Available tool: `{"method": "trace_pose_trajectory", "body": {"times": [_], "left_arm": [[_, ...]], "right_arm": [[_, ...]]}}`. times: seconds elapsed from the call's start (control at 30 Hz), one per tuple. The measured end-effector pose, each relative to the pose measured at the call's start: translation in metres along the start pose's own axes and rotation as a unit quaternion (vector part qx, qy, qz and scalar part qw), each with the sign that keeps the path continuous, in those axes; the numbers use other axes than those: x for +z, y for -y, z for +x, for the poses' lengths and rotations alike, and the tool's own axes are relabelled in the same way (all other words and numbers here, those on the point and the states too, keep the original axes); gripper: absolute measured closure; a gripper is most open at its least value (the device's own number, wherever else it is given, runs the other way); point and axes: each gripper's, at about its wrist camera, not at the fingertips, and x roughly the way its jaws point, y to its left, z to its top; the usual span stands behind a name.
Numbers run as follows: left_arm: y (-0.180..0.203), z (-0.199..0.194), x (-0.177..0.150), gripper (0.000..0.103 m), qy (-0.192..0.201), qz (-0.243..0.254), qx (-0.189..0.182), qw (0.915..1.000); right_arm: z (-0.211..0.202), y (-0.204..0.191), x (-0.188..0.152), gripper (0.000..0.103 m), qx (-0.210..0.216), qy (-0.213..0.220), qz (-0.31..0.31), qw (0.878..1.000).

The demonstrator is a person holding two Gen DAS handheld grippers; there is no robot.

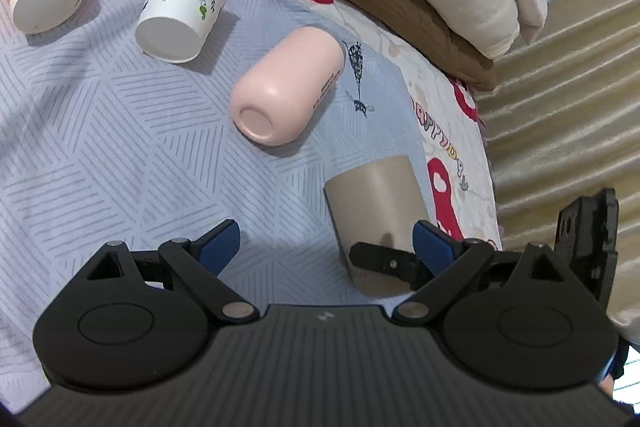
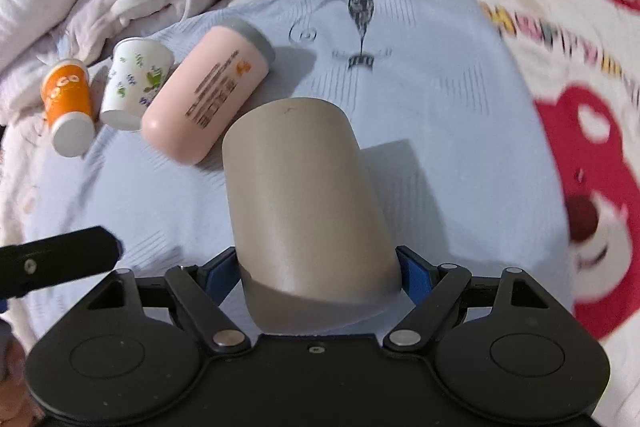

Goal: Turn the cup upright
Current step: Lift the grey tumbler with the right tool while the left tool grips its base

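the right gripper has its 2 blue-padded fingers closed against the sides of the beige cup, gripping near the end closest to the camera, with the cup's rounded closed end pointing away and up over the pale blue bedspread. whether the cup touches the fabric cannot be told. the left gripper hangs just beside it, fingers spread wide and holding nothing. well apart on the spread lie 3 more cups on their sides: a pink cup, a white cup with green print and an orange cup. judged from here, the cup is in hand but not yet turned. the smooth wall could slide between the pads as the wrist rolls, and the soft, uneven bedding offers a poor footing, so a cup set down even slightly tilted could topple toward the pink one.
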Motion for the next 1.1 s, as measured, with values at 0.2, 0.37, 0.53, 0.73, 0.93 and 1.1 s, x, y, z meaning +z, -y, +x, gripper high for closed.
{"method": "trace_pose_trajectory", "body": {"times": [0.2, 0.37, 0.53, 0.73, 0.93, 1.1], "left_arm": [[0.006, 0.021, 0.0, 0.009, -0.04, -0.027, -0.037, 0.9981], [0.018, 0.048, -0.001, 0.009, -0.071, -0.043, -0.055, 0.995], [0.02, 0.062, -0.007, 0.014, -0.085, -0.063, -0.054, 0.993], [0.019, 0.052, -0.011, 0.029, -0.087, -0.01, -0.02, 0.9959], [0.015, 0.021, -0.012, 0.03, -0.093, 0.077, 0.011, 0.9926], [0.002, -0.011, -0.01, 0.03, -0.101, 0.13, 0.045, 0.9853]], "right_arm": [[0.002, -0.001, -0.018, 0.017, 0.028, -0.014, 0.031, 0.999], [-0.001, -0.005, -0.02, 0.017, 0.029, -0.008, -0.014, 0.999], [-0.01, -0.003, -0.017, 0.016, 0.059, -0.008, -0.048, 0.997], [-0.016, -0.012, -0.025, 0.016, 0.085, -0.007, -0.075, 0.994], [-0.01, -0.035, -0.043, 0.022, 0.107, -0.012, -0.068, 0.992], [-0.001, -0.066, -0.054, 0.022, 0.131, -0.021, -0.051, 0.99]]}}
